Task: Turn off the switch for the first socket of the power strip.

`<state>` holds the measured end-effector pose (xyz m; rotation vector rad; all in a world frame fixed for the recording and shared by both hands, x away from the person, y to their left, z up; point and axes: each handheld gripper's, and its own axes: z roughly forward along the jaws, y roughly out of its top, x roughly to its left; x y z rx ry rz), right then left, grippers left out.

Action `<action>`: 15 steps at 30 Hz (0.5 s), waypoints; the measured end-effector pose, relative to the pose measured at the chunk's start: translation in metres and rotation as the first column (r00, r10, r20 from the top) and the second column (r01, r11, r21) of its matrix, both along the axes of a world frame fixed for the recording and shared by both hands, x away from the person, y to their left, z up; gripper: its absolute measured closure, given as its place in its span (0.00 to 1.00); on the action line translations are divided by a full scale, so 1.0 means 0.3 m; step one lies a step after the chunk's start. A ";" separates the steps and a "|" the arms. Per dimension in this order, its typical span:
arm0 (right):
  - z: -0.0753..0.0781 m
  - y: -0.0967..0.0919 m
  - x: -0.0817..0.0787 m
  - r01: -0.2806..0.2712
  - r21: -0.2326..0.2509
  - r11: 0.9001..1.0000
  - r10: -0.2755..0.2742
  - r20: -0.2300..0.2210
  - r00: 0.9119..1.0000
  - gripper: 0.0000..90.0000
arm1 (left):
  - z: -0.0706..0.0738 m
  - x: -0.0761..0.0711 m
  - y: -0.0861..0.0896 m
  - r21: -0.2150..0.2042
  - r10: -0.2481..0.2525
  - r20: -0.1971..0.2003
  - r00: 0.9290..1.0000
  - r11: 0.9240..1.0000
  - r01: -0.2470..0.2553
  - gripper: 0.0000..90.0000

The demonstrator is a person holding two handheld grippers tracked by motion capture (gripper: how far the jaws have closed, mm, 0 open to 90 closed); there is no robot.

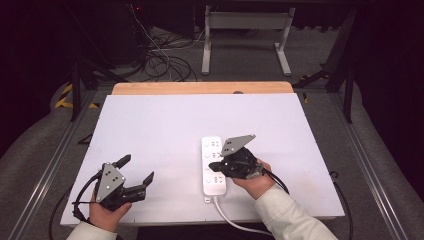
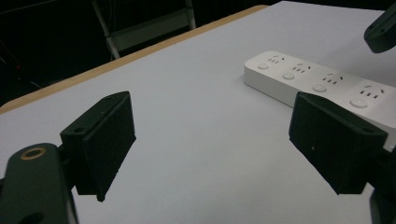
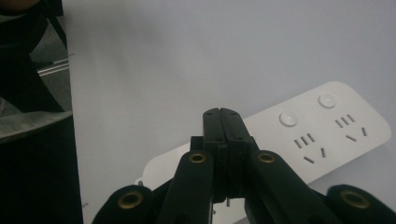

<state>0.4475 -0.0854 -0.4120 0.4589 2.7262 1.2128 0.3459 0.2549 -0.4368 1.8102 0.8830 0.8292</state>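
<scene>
**One power strip on the board, right jaws closed above it**

One white plastic power strip (image 1: 213, 166) lies on my white tabletop board (image 1: 165, 130), right of centre and toward the near edge. It is a long rounded bar with four socket groups in a row, each with slot holes and a round white button beside it. In the left gripper view I can count all four groups along the power strip (image 2: 317, 81).

My right gripper (image 1: 216, 166) hovers over the strip's near half, held in my right hand (image 1: 255, 182); its grey three-cornered plate (image 1: 237, 144) tilts up above it. In the right gripper view the jaws are pressed flat together with nothing between them, and the strip (image 3: 336, 126) passes beneath them. My left gripper (image 1: 136, 170) sits well apart near the left near corner, its jaws spread wide and empty.

A thick white cord (image 1: 232, 220) leaves the strip's near end and runs off the near edge. A strip of bare light wood (image 1: 200, 88) shows along the far edge.

The strip's long axis runs from near edge to far edge, cord end toward me.
</scene>
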 end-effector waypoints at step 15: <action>-0.073 0.067 0.024 -0.030 -0.119 0.992 0.021 -0.074 0.997 1.00 | 0.000 0.000 0.000 0.001 0.003 -0.001 1.000 1.000 -0.003 0.16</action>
